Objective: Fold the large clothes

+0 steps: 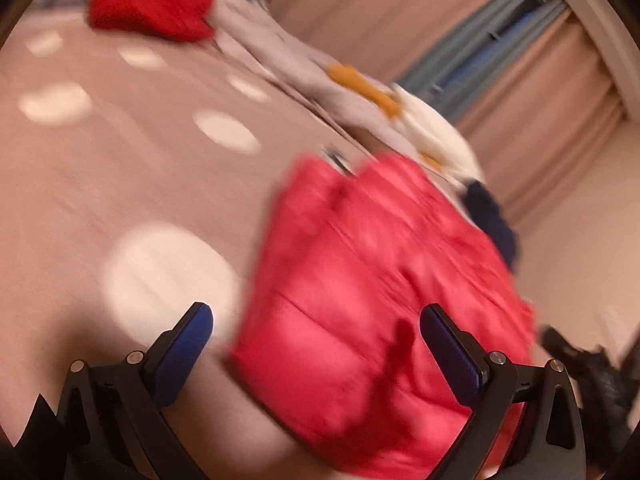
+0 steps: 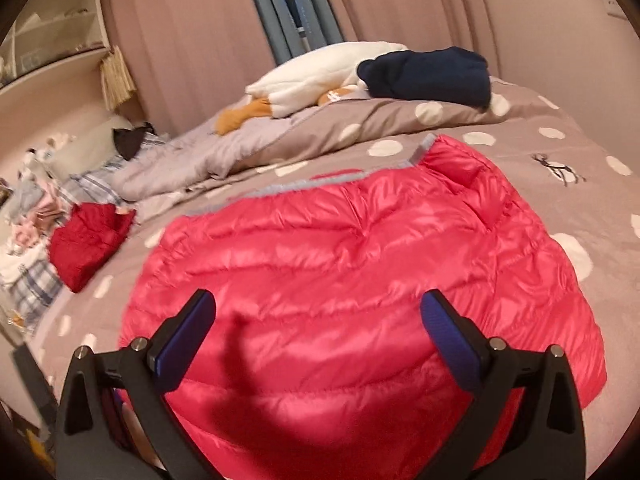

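Pink puffer jacket (image 2: 352,272) lies flat on the dotted bedcover (image 2: 560,184), just beyond both grippers. Right gripper (image 2: 318,334) and left gripper (image 1: 316,344) spread wide, holding nothing. Likely light, puffy, slick shell: pinch your grips at the quilted hem or side seams

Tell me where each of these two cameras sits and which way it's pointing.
Left wrist: on the left gripper, tilted and blurred, looking across the pink puffer jacket and dotted duvet; both open fingers show.
Right wrist: on the right gripper, looking over the jacket toward the curtains; open fingers show.
Shared: jacket, duvet, red garment.
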